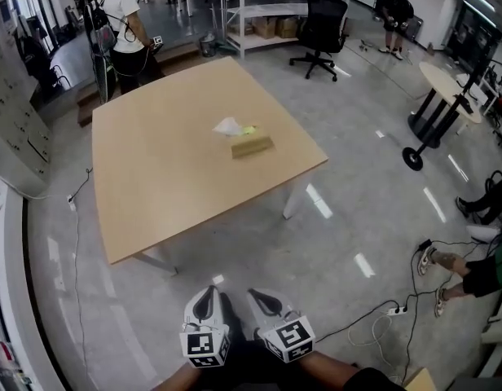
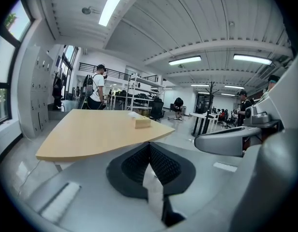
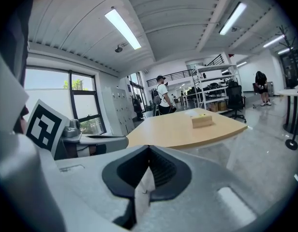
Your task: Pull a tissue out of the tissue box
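A tan tissue box (image 1: 252, 146) lies near the middle of the wooden table (image 1: 169, 177), and a white tissue (image 1: 228, 126) sticks out at its far left end. The box also shows far ahead in the left gripper view (image 2: 142, 123) and in the right gripper view (image 3: 202, 121). My left gripper (image 1: 208, 292) and right gripper (image 1: 263, 296) hang side by side over the floor, short of the table's near edge. Both are shut with nothing between the jaws (image 2: 149, 145) (image 3: 148, 150).
Grey floor lies between me and the table. A person in a white shirt (image 1: 121, 23) stands behind the table. A black office chair (image 1: 320, 27) and shelves (image 1: 259, 6) are at the back. A round stand table (image 1: 438, 96), seated people's legs (image 1: 471, 267) and floor cables (image 1: 381, 312) are on the right.
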Available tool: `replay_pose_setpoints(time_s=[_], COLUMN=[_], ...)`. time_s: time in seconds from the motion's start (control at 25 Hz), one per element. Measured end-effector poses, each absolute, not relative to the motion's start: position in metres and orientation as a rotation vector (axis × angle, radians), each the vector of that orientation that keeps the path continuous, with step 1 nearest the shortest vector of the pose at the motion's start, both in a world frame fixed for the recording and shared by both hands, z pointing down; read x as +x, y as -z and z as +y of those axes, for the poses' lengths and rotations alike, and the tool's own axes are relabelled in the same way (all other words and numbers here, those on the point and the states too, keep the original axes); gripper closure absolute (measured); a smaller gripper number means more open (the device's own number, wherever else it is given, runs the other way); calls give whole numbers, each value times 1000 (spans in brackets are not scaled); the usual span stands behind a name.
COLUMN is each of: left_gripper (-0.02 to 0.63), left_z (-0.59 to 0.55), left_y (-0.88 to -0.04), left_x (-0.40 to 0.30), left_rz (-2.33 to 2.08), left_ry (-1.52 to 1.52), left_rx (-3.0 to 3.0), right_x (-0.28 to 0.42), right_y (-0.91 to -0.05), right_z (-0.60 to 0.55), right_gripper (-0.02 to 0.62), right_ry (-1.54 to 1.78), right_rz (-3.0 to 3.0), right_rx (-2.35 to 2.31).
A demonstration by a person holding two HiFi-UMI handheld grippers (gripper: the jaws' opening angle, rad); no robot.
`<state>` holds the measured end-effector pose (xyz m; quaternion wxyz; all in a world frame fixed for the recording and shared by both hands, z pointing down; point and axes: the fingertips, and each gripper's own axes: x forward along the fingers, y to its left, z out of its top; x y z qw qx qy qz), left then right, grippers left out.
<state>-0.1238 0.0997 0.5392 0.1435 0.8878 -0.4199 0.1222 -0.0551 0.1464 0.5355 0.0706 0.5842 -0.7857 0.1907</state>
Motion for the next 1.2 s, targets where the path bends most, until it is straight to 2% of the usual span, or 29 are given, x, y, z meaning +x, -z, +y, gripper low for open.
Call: replay_pose_setpoints(time_s=[0.56, 1.2], left_gripper=[588, 588], left_z=[11, -36], left_y=[-514, -524], left_x=[-99, -111], left_rz=[-1151, -1009], left_ry=[-332, -249], left_rx=[2653, 2659], right_x=[-34, -61], right_y=[-496, -502], right_z=[78, 29], right_gripper=[604, 604], right_ry=[-440, -369], right_rz=[-2244, -2146], right_rx=[1887, 1856])
